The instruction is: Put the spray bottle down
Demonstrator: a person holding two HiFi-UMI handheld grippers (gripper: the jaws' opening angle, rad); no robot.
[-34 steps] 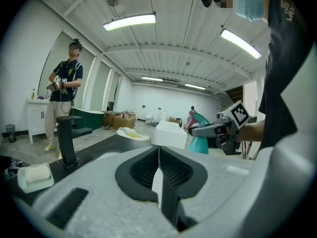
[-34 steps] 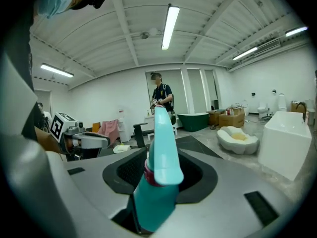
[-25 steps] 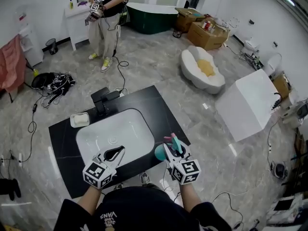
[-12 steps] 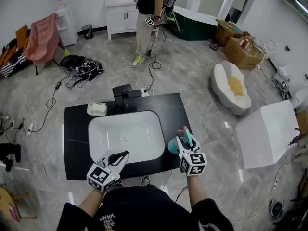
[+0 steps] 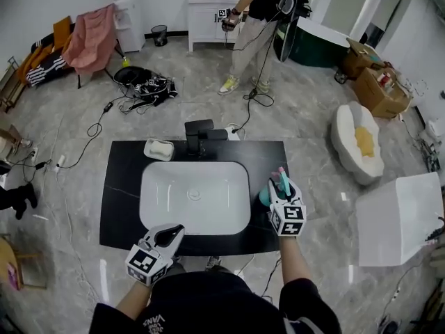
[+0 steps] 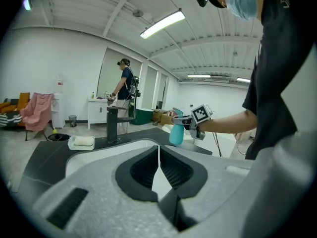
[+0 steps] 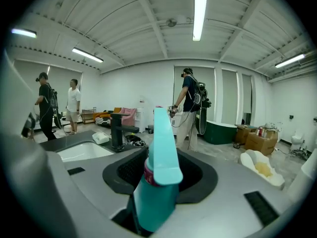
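Spray bottle [image 5: 265,197]: pinched in right gripper [image 5: 281,184]
Left gripper [image 5: 172,231]: pressed shut, empty
Countertop [image 5: 264,160]: toppling risked if released tilted

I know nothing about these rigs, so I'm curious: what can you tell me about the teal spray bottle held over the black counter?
The teal plastic spray bottle has a rounded body, a reddish collar at the neck and a teal trigger head. It stands roughly upright, clamped at the body between the jaws of the right gripper, over the black countertop just right of the white basin. Whether its base touches the counter cannot be told.
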